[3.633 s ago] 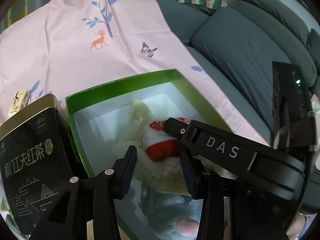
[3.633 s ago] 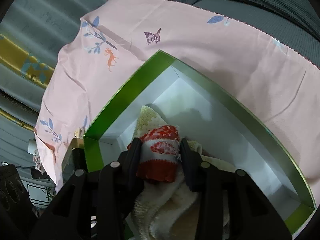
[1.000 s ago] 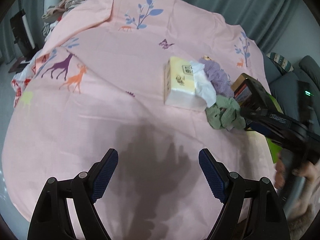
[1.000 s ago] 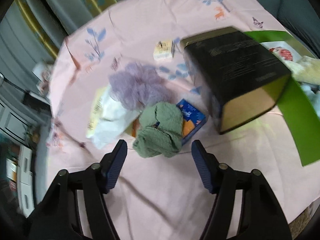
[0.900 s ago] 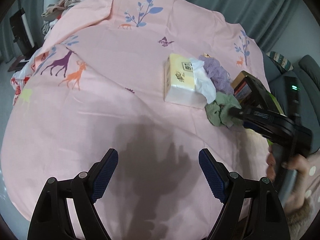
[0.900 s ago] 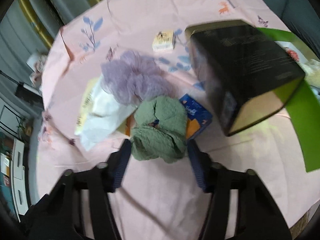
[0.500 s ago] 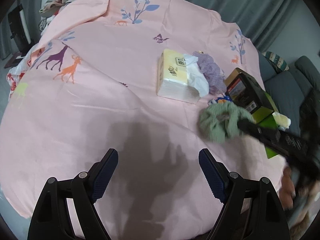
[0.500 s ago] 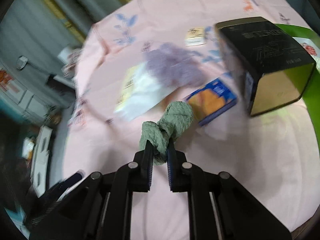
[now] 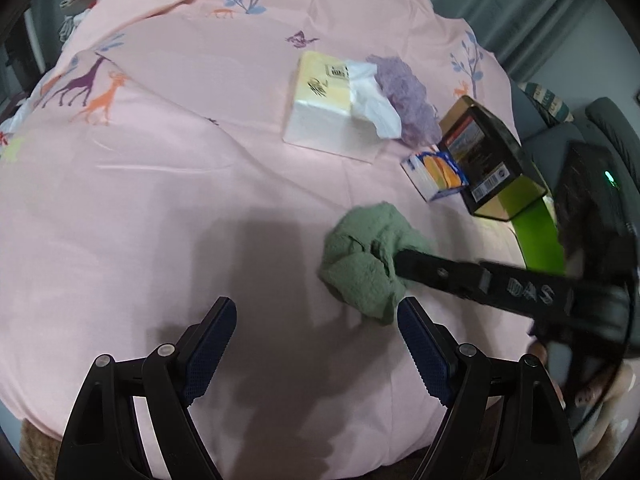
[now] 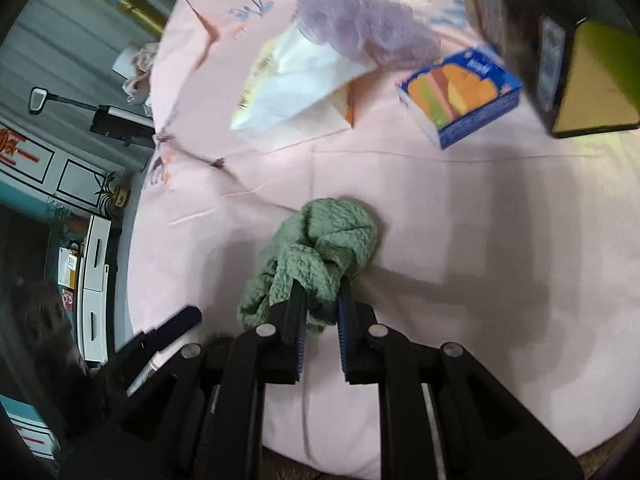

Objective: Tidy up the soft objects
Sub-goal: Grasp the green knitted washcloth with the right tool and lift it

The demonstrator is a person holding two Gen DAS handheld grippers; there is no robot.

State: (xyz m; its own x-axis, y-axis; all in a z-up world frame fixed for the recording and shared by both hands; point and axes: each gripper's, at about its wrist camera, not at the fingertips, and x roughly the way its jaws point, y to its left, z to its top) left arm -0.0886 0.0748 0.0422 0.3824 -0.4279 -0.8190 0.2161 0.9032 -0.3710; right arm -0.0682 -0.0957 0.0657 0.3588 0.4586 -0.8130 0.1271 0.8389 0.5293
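Two views show one crumpled sage-green knitted cloth (image 9: pixel 366 264) on a surface draped in a pink sheet printed with animals and leafy branches (image 9: pixel 168 184). From the left wrist, the left gripper (image 9: pixel 316 340) hangs over bare sheet with its fingers spread wide and nothing between them, the green cloth just beyond its right finger. The right gripper (image 9: pixel 394 266) reaches in from the right and is pinched on that cloth. Beyond the cloth lie a small blue box with a burger picture (image 9: pixel 434 174), a dark rectangular tin (image 9: pixel 488 160) touching it, a pale yellow tissue pack with a white tissue pulled out (image 9: pixel 332 116), and a fluffy lilac bundle (image 9: pixel 406 98) against the pack. From the right wrist, the right gripper's (image 10: pixel 322 306) fingers stand narrow, clamped on the near edge of the green cloth (image 10: pixel 320 256), whose bulk rests on the sheet (image 10: pixel 460 240). Beyond the cloth sit the burger box (image 10: pixel 460 96), tissue pack (image 10: pixel 296 80) and lilac bundle (image 10: pixel 368 24).
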